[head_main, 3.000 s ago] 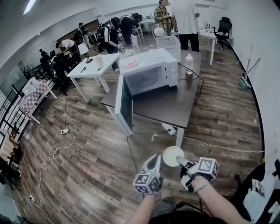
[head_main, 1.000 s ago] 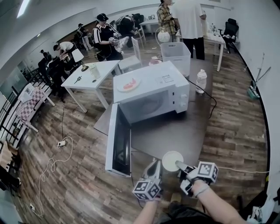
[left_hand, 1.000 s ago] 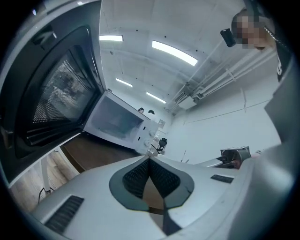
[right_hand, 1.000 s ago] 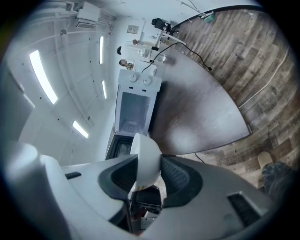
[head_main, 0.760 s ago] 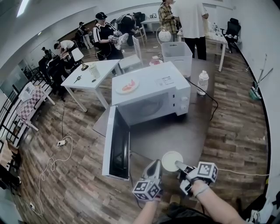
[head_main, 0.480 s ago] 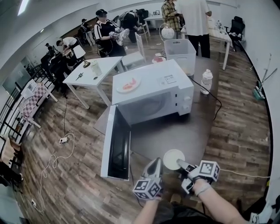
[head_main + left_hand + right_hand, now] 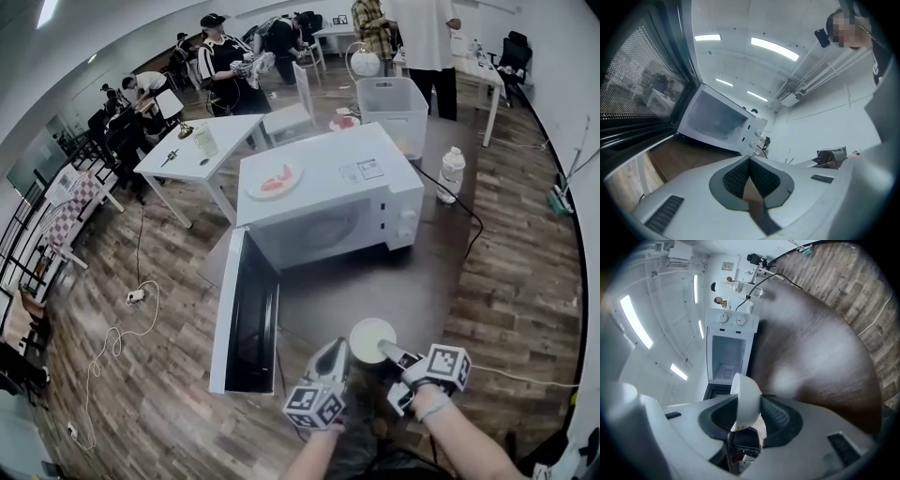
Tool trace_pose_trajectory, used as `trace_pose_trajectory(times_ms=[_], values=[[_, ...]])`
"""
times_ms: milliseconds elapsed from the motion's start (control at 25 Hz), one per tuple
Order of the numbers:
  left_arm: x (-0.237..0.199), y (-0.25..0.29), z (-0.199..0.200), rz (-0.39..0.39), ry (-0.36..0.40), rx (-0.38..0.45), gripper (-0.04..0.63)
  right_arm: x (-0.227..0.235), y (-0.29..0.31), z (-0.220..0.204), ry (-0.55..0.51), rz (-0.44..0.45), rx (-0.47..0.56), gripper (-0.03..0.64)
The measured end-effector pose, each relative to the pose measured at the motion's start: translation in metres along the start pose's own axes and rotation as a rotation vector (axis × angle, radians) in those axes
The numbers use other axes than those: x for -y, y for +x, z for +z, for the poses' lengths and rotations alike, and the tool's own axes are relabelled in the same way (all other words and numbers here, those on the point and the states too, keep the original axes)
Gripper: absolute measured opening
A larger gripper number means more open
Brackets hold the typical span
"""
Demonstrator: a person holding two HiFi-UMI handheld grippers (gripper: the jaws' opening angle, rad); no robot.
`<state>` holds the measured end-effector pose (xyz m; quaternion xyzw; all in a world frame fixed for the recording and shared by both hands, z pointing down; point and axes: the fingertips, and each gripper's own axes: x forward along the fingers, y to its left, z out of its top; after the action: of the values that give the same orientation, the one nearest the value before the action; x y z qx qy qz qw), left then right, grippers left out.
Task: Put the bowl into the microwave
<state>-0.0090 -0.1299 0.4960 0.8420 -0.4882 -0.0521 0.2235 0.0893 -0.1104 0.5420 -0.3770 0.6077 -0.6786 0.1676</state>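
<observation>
Bowl (image 7: 371, 339), white, looks empty from above, is held in the air over the near edge of the counter (image 7: 412, 281), in front of the microwave (image 7: 328, 197) but well apart from its opening. Right claw (image 7: 384, 351) is clamped on the bowl's rim; the right gripper view shows the wall of the bowl pinched between the pads. Left claw (image 7: 334, 349) is closed with nothing in it and hangs just beside the bowl on its left. Microwave door (image 7: 246, 314) is swung wide open toward the person, on the left side. Cavity looks bare in the right gripper view. Plate (image 7: 274, 181) sits on top of the microwave, bottle (image 7: 451, 173) stands on the counter to its right.

Step in hand, as I judge it: carry the bowl forward into the cavity. To do it well:
- it's a rim pinch only, so go slow and keep the bowl level so it doesn't pivot in the pads
- come in straight from the front, right of the open door, so the door edge isn't clipped
- drop low enough to clear the top of the opening, set it flat on the cavity floor, then release
- keep the left claw out of the path
</observation>
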Motion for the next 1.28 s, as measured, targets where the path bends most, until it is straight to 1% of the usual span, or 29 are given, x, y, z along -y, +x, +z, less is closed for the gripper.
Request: trace_pose_trajectory(times_ms=[160,320,480,680,920,1120,1280], values=[[-0.012,0.017,0.006,0.005,-0.005,0.001,0.012,-0.002,0.014,0.016,-0.023,-0.001,0.007,0.144],[-0.024,0.037,0.018,0.006,-0.003,0.017,0.012,-0.012,0.031,0.032,-0.018,-0.015,0.01,0.144],[-0.036,0.055,0.028,0.007,0.012,0.021,0.012,-0.023,0.055,0.05,-0.03,-0.008,0.011,0.144],[-0.055,0.075,0.039,0.025,0.034,0.032,0.011,-0.036,0.087,0.065,-0.019,-0.004,0.015,0.144],[-0.076,0.096,0.045,0.032,0.051,0.033,0.012,-0.049,0.122,0.081,-0.022,0.027,0.015,0.144],[-0.09,0.107,0.043,0.051,0.046,0.027,0.012,-0.053,0.145,0.09,-0.021,0.029,0.013,0.144],[-0.093,0.116,0.043,0.038,0.055,0.022,0.012,-0.057,0.159,0.1,-0.036,0.025,0.011,0.144]])
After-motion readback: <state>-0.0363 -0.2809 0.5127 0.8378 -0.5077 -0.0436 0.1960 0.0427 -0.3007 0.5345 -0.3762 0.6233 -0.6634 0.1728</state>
